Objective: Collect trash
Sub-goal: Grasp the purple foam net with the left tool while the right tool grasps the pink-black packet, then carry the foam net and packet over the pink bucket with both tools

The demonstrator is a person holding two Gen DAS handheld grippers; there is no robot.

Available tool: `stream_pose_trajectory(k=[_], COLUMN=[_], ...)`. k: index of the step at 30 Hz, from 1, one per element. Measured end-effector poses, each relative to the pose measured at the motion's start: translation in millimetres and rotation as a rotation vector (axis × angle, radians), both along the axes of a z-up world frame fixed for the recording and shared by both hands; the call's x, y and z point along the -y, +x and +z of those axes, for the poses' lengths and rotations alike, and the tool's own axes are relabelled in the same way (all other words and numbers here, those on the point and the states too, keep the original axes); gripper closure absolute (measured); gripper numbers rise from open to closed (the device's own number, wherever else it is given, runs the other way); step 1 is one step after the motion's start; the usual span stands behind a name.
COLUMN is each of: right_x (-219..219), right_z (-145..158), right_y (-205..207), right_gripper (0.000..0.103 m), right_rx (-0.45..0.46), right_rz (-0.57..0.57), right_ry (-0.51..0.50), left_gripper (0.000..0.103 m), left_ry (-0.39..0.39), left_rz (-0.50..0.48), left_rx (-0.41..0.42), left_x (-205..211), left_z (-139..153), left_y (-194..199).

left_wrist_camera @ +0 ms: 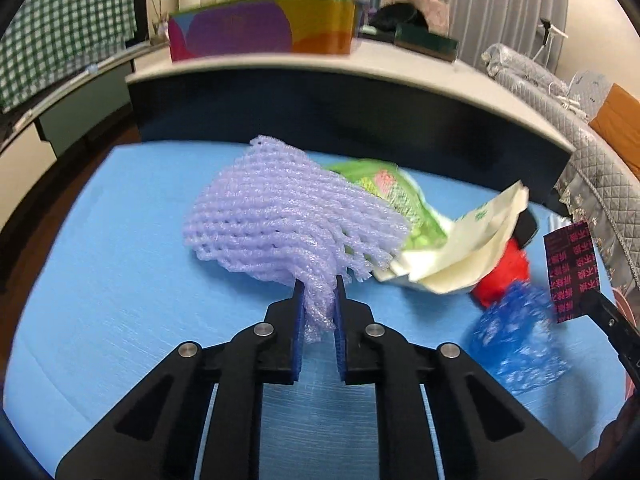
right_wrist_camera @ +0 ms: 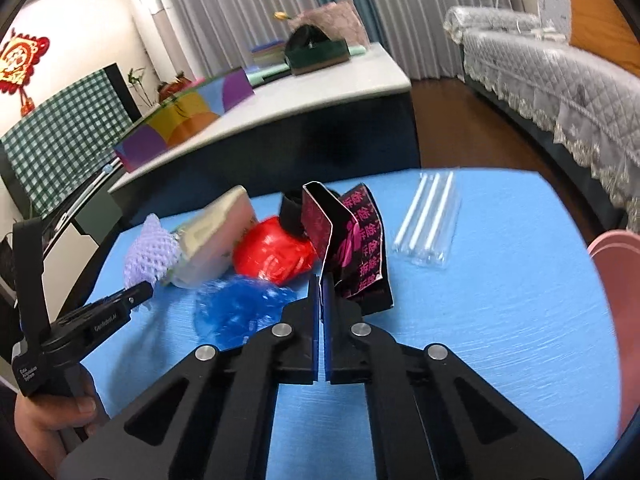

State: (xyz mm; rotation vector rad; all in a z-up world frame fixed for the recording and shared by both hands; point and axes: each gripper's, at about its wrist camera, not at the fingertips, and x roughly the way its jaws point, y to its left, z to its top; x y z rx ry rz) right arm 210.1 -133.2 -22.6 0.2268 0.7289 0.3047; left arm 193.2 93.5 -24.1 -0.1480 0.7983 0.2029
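Observation:
In the left wrist view my left gripper is shut on the lower edge of a purple foam net, which lies on the blue table top. Behind the net lie a green wrapper, a cream paper bag, red crumpled plastic and blue crumpled plastic. In the right wrist view my right gripper is shut on the bottom edge of a folded black packet with pink characters, which stands upright. The same packet shows at the right edge of the left wrist view.
A clear packet of white straws lies on the blue top to the right of the pile. A pink object sits at the right edge. A dark counter with a colourful box stands behind the table. A hand holds the left gripper.

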Motion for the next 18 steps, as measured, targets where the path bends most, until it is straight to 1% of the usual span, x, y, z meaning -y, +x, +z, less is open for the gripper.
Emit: stream_pose_trajectory(k=[6,14,18], right_x=[7,27,43], right_z=[19,47,59], right_y=[-20,-57,-73], right_gripper=[0.101,0.101,0.101], right_rx=[0.040,0.117,0.146], right_rz=[-0.017,-0.071,-0.103], right_ry=[-0.017,-0.059,-0.085], left_gripper=[0.091,0.091,0.091], left_ry=[-0.011,0.001,0.016], left_rz=[-0.034,-0.108,-0.152], left_rx=[0.067,0.134,0.170], left_x=[7,28,42], left_z=[20,41,52], left_y=[-17,-40,-52])
